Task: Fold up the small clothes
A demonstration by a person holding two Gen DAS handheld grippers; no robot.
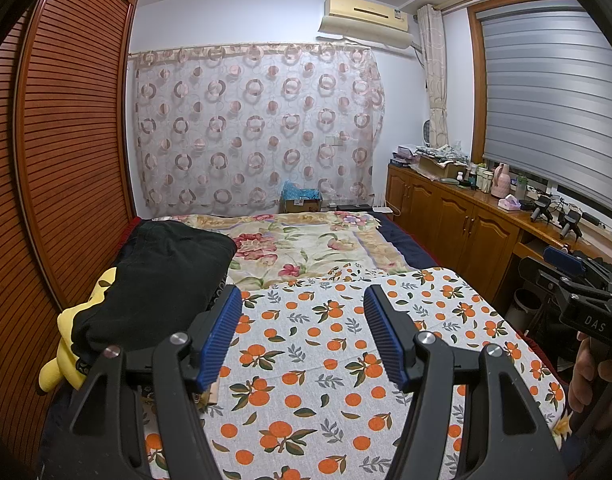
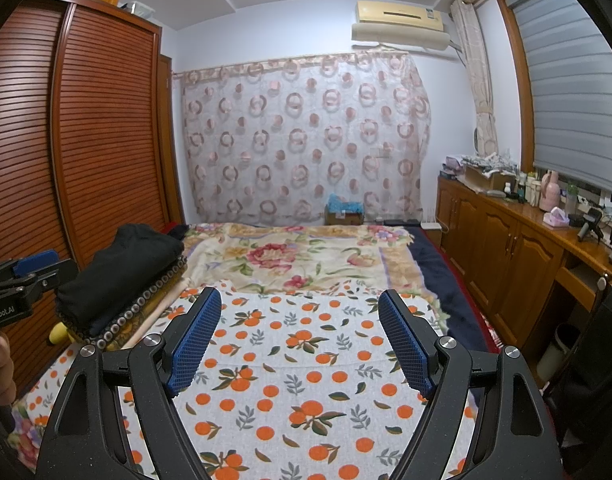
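A stack of folded clothes with a black garment (image 1: pixel 162 284) on top lies at the bed's left side, over a yellow piece (image 1: pixel 68 344); it also shows in the right wrist view (image 2: pixel 118 276). My left gripper (image 1: pixel 302 300) is open and empty above the orange-print sheet (image 1: pixel 330 360), just right of the stack. My right gripper (image 2: pixel 300 304) is open and empty above the same sheet (image 2: pixel 302 360). Each gripper shows at the edge of the other's view, the right one (image 1: pixel 578 280) and the left one (image 2: pixel 22 276).
A floral blanket (image 1: pixel 306 248) covers the far half of the bed. A slatted wardrobe (image 1: pixel 66 160) stands close on the left. A wooden cabinet (image 1: pixel 458 224) with bottles and clutter runs along the right, with a bin (image 1: pixel 524 308) below. A box (image 1: pixel 302 200) sits by the curtain.
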